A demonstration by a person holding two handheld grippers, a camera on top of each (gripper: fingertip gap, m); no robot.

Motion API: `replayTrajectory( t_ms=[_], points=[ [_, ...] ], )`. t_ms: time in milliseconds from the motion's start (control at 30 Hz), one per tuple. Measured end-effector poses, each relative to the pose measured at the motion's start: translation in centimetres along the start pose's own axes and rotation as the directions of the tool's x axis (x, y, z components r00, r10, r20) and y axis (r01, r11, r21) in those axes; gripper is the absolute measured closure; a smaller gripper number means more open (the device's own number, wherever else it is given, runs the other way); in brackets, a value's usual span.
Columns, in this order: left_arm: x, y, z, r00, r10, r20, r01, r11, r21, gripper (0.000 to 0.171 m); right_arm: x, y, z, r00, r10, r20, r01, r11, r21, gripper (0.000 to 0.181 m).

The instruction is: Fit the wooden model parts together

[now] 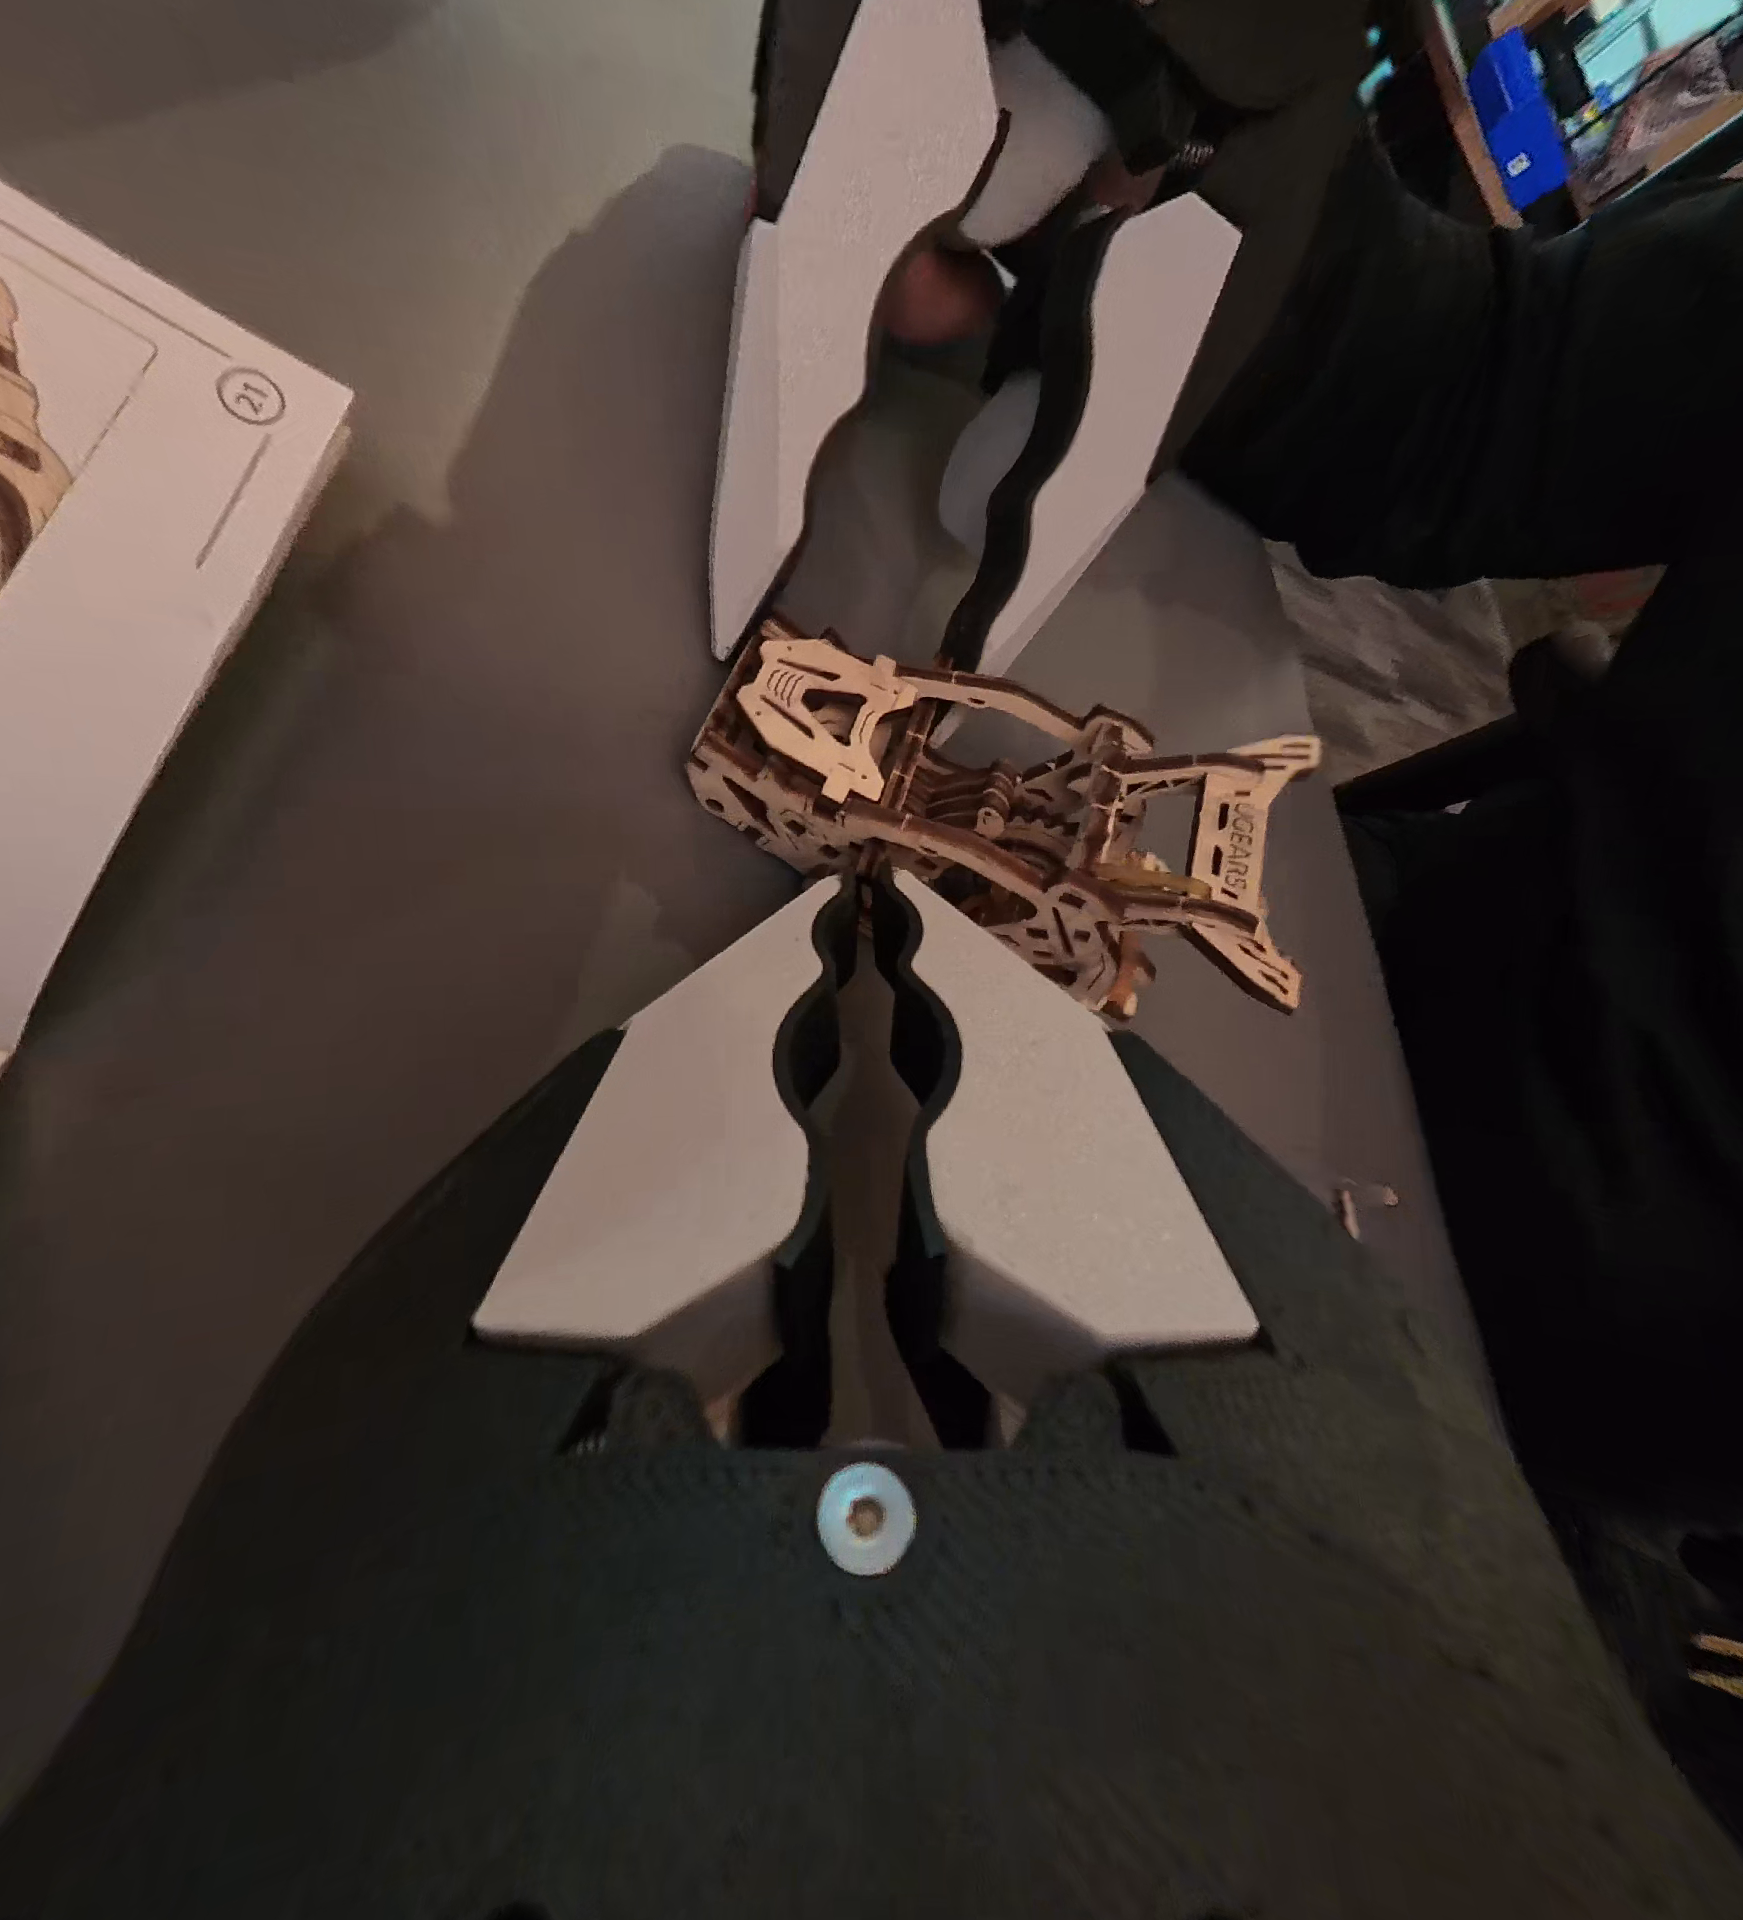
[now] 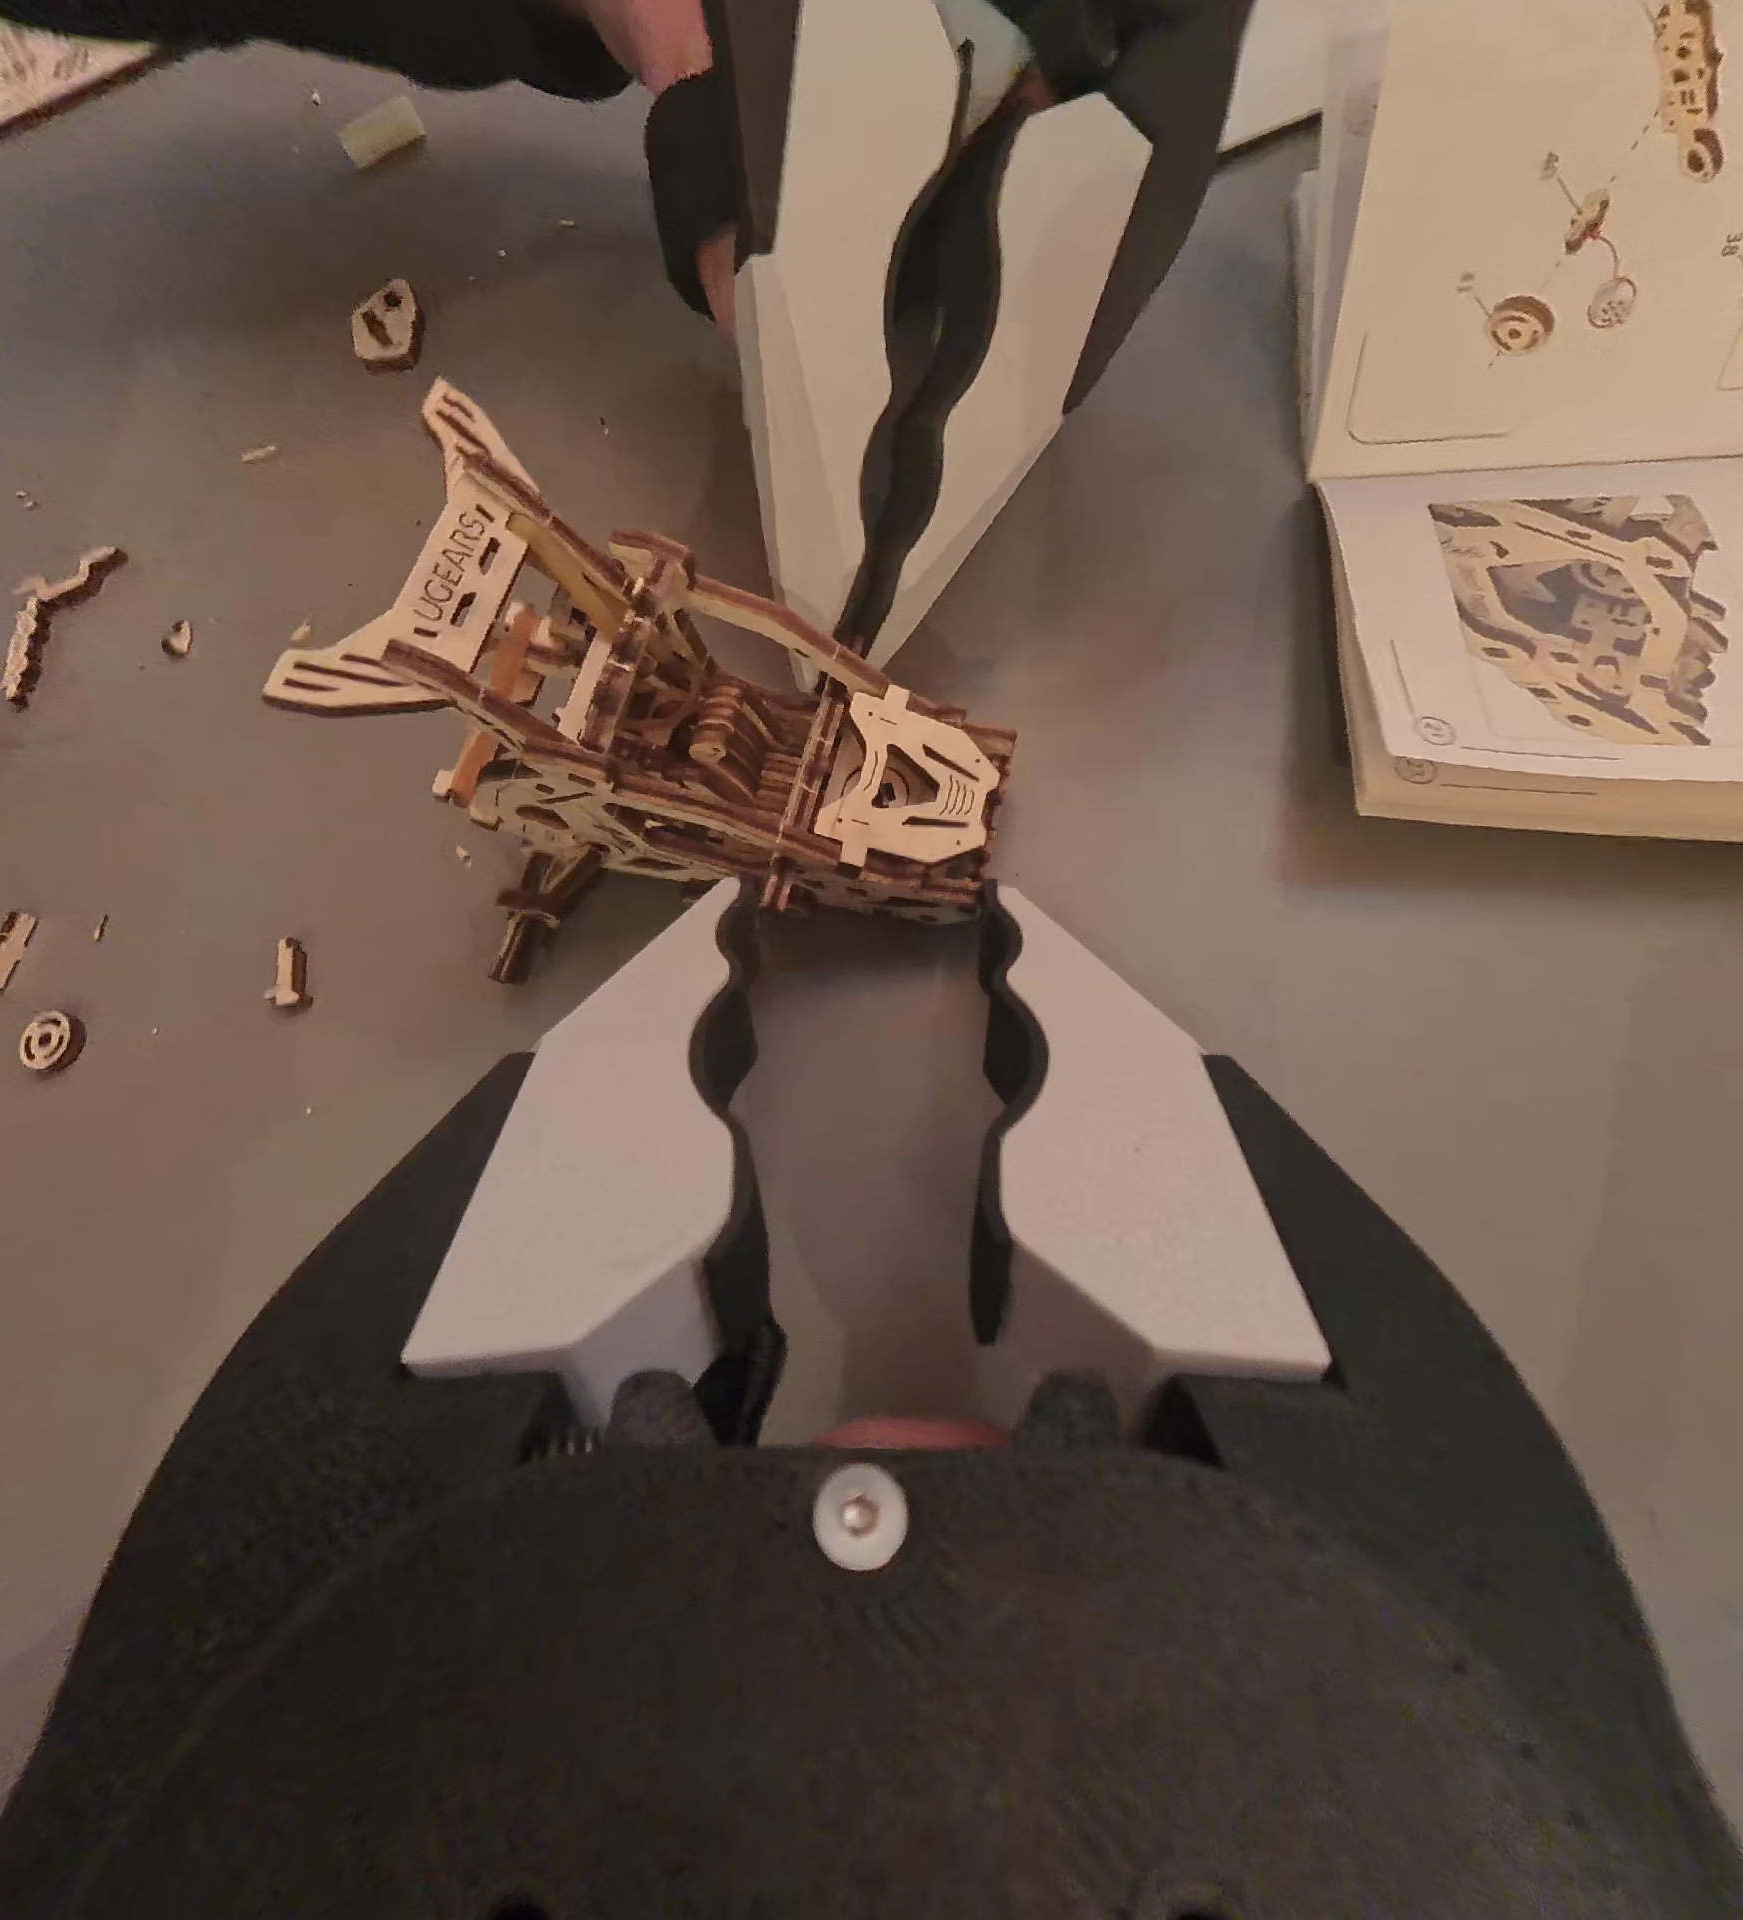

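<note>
- Where the left wrist view looks down its own fingers, we see the left tongs [image 1: 865,883] pressed together at mid-frame, their tips pinched on a thin edge of the wooden model [image 1: 992,821].
- We find the model at the centre of this frame, its boxy end toward the left and its winged tail plate [image 1: 1236,862] toward the right, above the grey desk [image 1: 379,831].
- We see the right tongs [image 1: 846,649] reaching down from the upper centre, their white fingers meeting the model's far side, with a dark sleeve [image 1: 1521,395] filling the upper right.
- We note an instruction booklet [image 1: 119,582] lying at the left edge of the frame.
- Turning to the right wrist view, we see the right tongs [image 2: 862,899] set apart at mid-frame, the two tips flanking the model's [image 2: 701,748] boxy end; we read this as a grip across its width.
- We see the left tongs [image 2: 851,634] descending from the top centre, closed to a thin gap, their tips on a curved rail of the model, with a gloved hand [image 2: 701,208] just left of them.
- We count loose wooden offcuts [image 2: 46,623] scattered over the desk [image 2: 1262,987] at the left, among them a small round piece [image 2: 50,1041].
- We see the open booklet [image 2: 1594,520] at the upper right.
</note>
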State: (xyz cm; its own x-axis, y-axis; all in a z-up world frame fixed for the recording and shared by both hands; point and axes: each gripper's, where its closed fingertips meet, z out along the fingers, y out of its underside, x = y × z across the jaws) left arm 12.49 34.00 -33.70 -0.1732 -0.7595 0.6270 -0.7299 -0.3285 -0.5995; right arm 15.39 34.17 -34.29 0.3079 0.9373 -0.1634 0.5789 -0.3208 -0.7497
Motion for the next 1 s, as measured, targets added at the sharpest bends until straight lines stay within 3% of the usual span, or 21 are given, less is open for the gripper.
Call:
replayTrajectory(
  t_ms=[233, 433, 767, 1000],
  points=[
    [-0.2, -0.22, 0.05, 1.0, 0.014, 0.016, -0.014, 1.0, 0.006, 0.171, 0.29, -0.22, -0.01, 0.999, 0.01, 0.041, -0.01, 1.0, -0.005, 0.124],
    [-0.27, -0.29, -0.03, 1.0, -0.01, -0.004, 0.01, 1.0, 0.003, 0.171, 0.21, 0.08, 0.26, 0.999, -0.025, 0.039, 0.026, 0.999, -0.027, 0.139],
    [-0.32, -0.3, 0.0, 0.999, -0.033, -0.025, 0.033, 0.999, -0.012, 0.171, 0.19, 0.15, 0.28, 0.999, -0.038, 0.038, 0.039, 0.999, -0.03, 0.141],
    [-0.31, -0.26, -0.02, 0.989, -0.122, -0.087, 0.12, 0.992, -0.031, 0.171, 0.18, 0.09, 0.34, 0.998, -0.057, 0.025, 0.058, 0.998, -0.03, 0.141]
  ],
)
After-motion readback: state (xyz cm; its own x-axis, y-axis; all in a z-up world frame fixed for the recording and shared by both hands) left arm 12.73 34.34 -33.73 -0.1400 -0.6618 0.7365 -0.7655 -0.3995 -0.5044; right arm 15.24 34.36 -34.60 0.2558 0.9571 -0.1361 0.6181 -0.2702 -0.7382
